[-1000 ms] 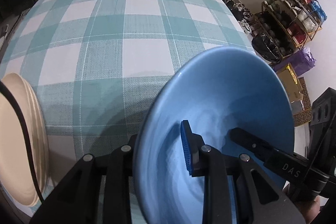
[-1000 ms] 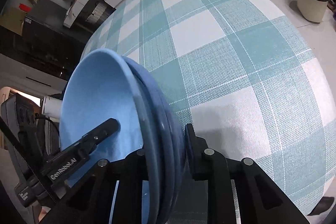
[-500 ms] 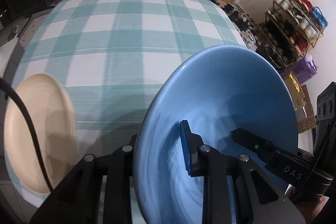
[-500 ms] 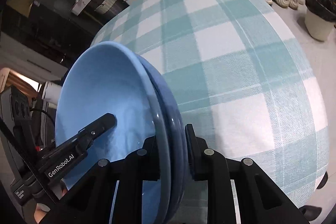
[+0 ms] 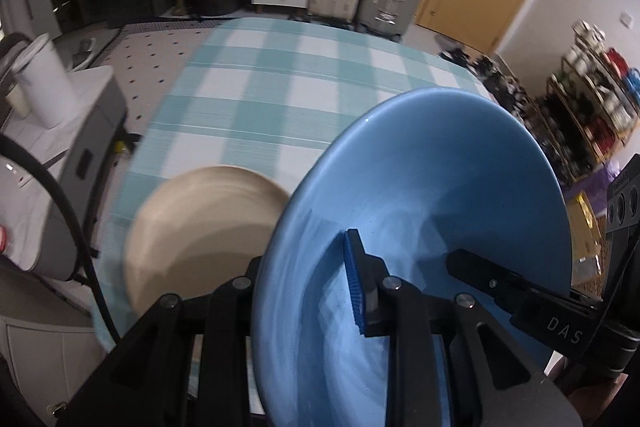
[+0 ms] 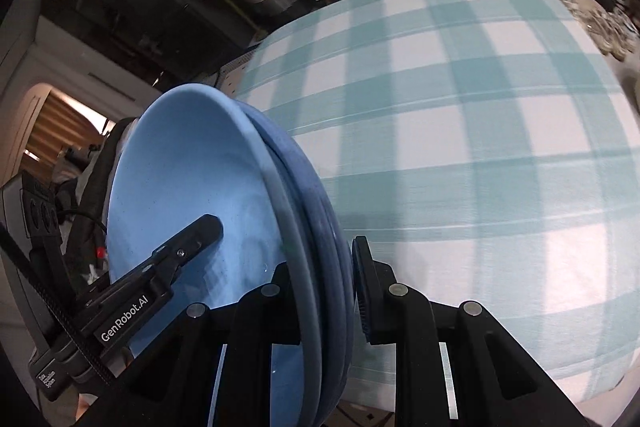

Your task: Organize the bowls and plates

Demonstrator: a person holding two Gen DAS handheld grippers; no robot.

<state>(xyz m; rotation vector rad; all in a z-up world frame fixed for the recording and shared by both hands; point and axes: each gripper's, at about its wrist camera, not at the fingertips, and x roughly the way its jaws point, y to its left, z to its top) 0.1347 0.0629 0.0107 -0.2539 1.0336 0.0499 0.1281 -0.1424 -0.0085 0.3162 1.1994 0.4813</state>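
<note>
Above the near edge of the checked tablecloth (image 5: 280, 99), the stacked blue bowls (image 5: 432, 195) hang tilted, carried from both sides: the left gripper (image 5: 304, 267) is clamped on one rim, the right gripper (image 6: 320, 267) on the opposite rim (two rims show there). To their left sits a cream plate (image 5: 200, 227), on the cloth.

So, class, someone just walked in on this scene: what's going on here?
A person is tidying dishes with a handheld gripper in each hand. Both grippers clamp the same nested blue plates: the left gripper on one side of the rim, the right gripper on the other. At least two plates sit together, a lighter one inside a darker one. The stack is tilted and held up above the teal checked tablecloth. A beige plate rests near the table's edge.
</note>
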